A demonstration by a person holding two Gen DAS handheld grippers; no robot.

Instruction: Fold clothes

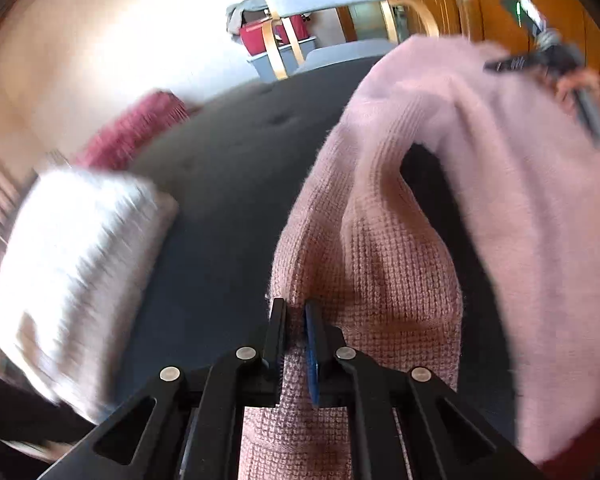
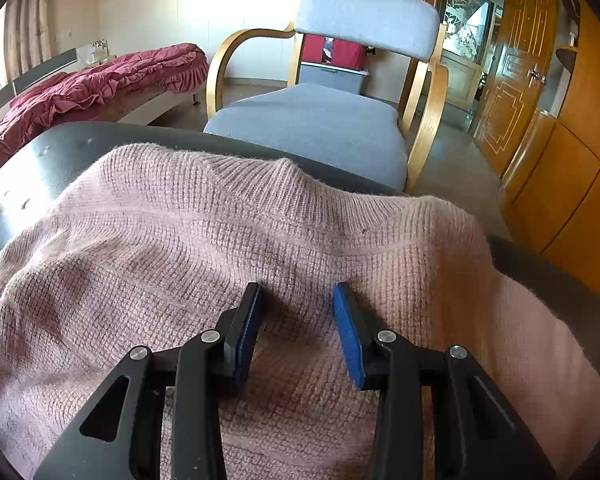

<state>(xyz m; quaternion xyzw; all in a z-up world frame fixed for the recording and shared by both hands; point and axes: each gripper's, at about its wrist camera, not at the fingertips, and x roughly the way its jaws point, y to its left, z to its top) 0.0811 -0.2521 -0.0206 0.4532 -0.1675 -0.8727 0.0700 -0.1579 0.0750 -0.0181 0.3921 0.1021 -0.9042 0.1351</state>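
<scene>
Clenched on knit, that is how I read my left gripper: its two pads stand almost together with a ridge of the pink sweater pinched between them, near what looks like a sleeve or side edge that rises in a hump off the dark table. My right gripper is released, jaws parted about halfway, tips resting on or just above the sweater's body with no fold gathered between the pads. In the left view it shows at the top right, blurred, over the far part of the garment.

Most of the sweater lies spread on the table, its ribbed neckline toward the grey chair, and one edge hangs over the table's near right side. A white folded pile sits well apart on the left, smeared by motion blur.

I judge the step in hand to be the first fold: the left side is gripped and ready to be carried across while the right pins the body down. Nothing looks folded yet, so the task is early.

Next, I think the left hand needs to lift the pinched edge clear of the table and sweep it over toward the middle, laying it flat. The right should either press the cloth to stop it sliding or close on its own edge. Loose knit stretches and drags, so a slow, low arc seems wise.
</scene>
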